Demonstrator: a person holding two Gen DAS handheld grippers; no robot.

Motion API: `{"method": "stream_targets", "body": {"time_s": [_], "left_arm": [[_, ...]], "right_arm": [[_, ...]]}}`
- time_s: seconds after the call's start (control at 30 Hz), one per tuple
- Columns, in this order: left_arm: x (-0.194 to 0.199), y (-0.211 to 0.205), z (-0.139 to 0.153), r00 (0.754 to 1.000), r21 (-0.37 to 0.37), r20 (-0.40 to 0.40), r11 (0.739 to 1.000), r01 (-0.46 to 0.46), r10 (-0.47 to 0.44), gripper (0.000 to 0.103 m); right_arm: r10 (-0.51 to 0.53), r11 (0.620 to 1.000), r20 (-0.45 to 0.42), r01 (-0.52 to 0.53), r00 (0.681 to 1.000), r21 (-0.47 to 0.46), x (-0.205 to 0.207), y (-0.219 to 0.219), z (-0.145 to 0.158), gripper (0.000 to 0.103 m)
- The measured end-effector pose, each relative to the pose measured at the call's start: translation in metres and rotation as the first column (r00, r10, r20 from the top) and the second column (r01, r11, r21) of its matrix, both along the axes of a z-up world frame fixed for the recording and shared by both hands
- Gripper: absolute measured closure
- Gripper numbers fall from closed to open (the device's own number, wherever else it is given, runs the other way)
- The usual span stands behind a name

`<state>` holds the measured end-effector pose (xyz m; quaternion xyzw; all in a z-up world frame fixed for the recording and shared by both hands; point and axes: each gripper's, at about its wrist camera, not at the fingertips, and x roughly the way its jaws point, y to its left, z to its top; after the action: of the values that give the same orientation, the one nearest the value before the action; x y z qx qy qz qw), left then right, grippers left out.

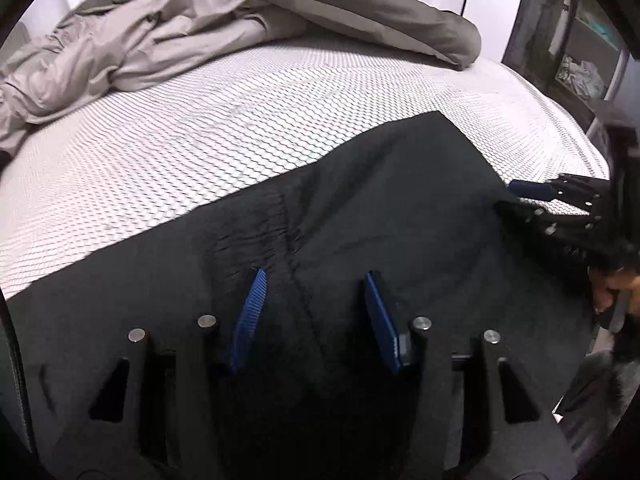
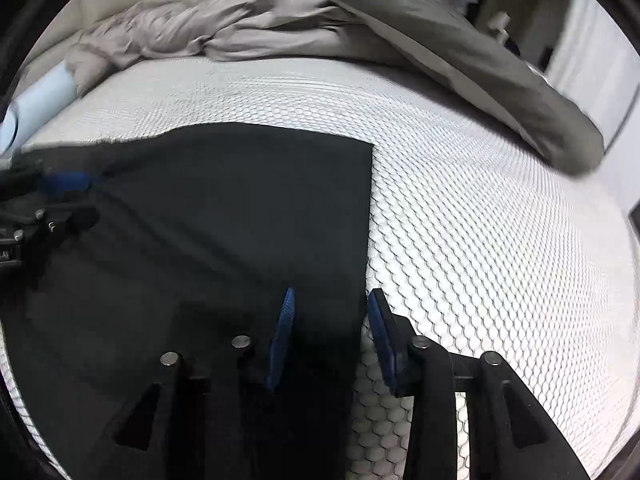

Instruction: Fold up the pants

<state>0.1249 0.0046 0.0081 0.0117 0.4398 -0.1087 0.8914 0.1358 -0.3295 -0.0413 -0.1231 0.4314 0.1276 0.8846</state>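
Black pants lie flat on a white mattress with a honeycomb pattern. In the left wrist view my left gripper hovers open over the pants near a gathered elastic band, its blue pads apart with fabric below them. My right gripper shows at the pants' right edge. In the right wrist view the right gripper stands open astride that edge of the pants, one pad over cloth and one over the mattress. The left gripper appears at the far left.
A crumpled grey duvet is heaped along the far side of the bed. A dark shelf unit stands past the right corner. A pale blue roll lies at the left edge. A hand holds the right gripper.
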Motion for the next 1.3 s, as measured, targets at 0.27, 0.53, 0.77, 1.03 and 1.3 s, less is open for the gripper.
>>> {"method": "stream_targets", "body": {"time_s": [0.27,0.53,0.77,1.03,1.3], "left_arm": [[0.013,0.004,0.021,0.998,-0.06,0.056,0.998,-0.021,0.024,0.053],[0.026,0.021,-0.01,1.0,-0.008,-0.016,1.0,-0.011,0.01,0.053],[-0.036,0.049,0.013,0.99,-0.016,0.085,0.994,-0.11,0.111,0.047],[-0.07,-0.001,-0.005,0.994,-0.026,0.076,0.996,0.08,-0.078,0.042],[-0.104,0.019,-0.015,0.994,0.08,0.077,0.995,0.066,-0.072,0.033]], "right_arm": [[0.098,0.974,0.06,-0.108,0.993,0.197,0.003,0.036,0.03,0.063],[0.064,0.998,0.005,-0.064,0.998,-0.006,0.019,0.057,-0.001,0.063],[-0.066,0.995,0.054,0.062,0.996,0.084,-0.016,0.0,0.031,0.061],[0.224,0.962,-0.021,-0.218,0.974,0.163,-0.083,0.056,0.015,0.061],[0.147,0.988,0.063,-0.144,0.987,-0.047,-0.101,0.028,0.009,0.059]]}}
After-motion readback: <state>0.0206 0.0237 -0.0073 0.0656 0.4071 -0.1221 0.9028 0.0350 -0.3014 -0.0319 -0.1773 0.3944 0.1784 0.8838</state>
